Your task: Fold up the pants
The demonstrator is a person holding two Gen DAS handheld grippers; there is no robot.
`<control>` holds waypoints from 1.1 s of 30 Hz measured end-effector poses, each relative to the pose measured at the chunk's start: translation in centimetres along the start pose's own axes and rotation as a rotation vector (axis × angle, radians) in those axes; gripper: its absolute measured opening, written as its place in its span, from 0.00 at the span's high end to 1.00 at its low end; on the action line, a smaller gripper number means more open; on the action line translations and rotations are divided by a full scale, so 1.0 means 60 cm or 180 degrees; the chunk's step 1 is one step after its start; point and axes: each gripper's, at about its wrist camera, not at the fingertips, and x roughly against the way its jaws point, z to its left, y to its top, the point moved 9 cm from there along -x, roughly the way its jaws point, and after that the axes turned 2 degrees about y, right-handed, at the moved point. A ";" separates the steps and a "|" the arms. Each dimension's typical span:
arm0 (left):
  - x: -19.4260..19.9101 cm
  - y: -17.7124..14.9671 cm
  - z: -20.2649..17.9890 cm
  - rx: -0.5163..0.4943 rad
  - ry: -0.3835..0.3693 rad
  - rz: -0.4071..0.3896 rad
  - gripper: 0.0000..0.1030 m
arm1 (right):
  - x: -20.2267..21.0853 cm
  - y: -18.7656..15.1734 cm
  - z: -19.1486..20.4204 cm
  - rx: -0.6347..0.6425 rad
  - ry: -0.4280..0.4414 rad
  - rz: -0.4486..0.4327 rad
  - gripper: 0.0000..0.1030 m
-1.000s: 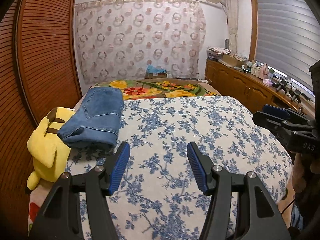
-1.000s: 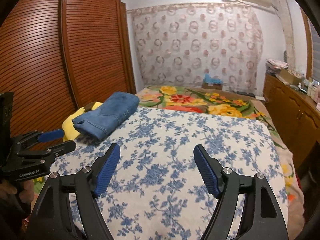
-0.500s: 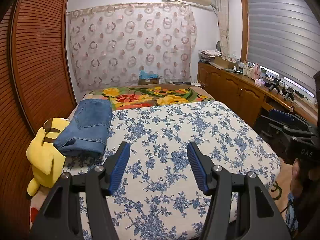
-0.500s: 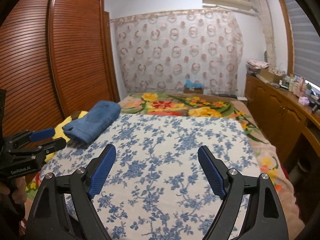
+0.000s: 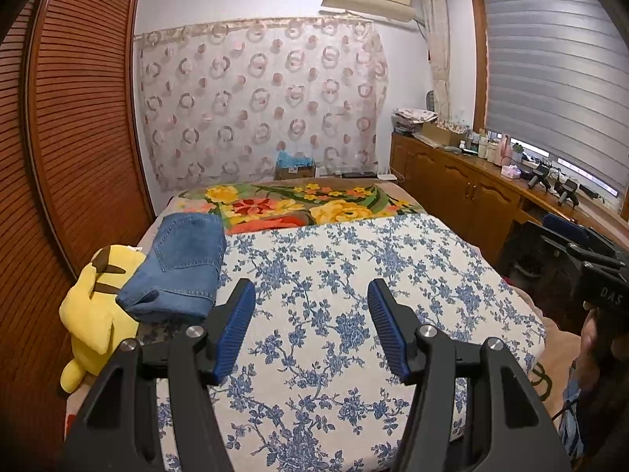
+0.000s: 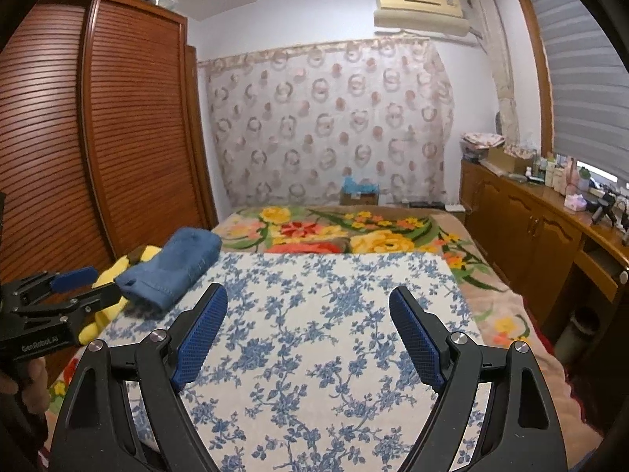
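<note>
On my left wrist view, a yellow plush toy (image 5: 92,314) sits at the far left edge of the bed, against the slatted wooden wardrobe (image 5: 78,137). Just to its right lie the folded jeans (image 5: 179,265), a neat blue denim bundle with a back pocket facing up, resting partly on the plush and partly on the blue floral bedspread (image 5: 334,275). The jeans sit ahead of my left gripper (image 5: 310,326) and off to its left, close to the left finger's tip but not touching it. That gripper stands about half open, and only bare bedspread shows between its blue pads. Beyond the bedspread a bright flowered blanket (image 5: 298,206) covers the head of the bed. At the right edge I see my right gripper (image 5: 578,244) from the side, held over the bed's right side, well apart from the jeans.

On my right wrist view, the left gripper (image 6: 74,287) pokes in from the left, its tips just in front of the jeans (image 6: 173,271) and the plush (image 6: 108,295); I cannot tell whether it touches them. The jeans lie far to the left of my right gripper (image 6: 310,328), well apart from it. The right gripper's jaws have just been opening and now stand wide, with nothing between them but bedspread (image 6: 314,354). A wooden cabinet (image 6: 523,220) runs along the right wall.
</note>
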 end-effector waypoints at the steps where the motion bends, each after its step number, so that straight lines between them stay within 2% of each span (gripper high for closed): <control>1: 0.003 0.003 0.001 0.0003 0.0003 -0.0017 0.43 | 0.004 0.004 0.000 0.0009 -0.0017 -0.0028 0.16; 14: 0.032 0.022 0.017 0.0070 0.0077 -0.0190 0.43 | 0.034 0.021 0.000 0.0052 -0.0162 -0.0203 0.16; 33: 0.034 0.018 0.022 0.0081 0.0110 -0.0192 0.42 | 0.026 0.008 -0.003 0.0035 -0.0177 -0.0163 0.16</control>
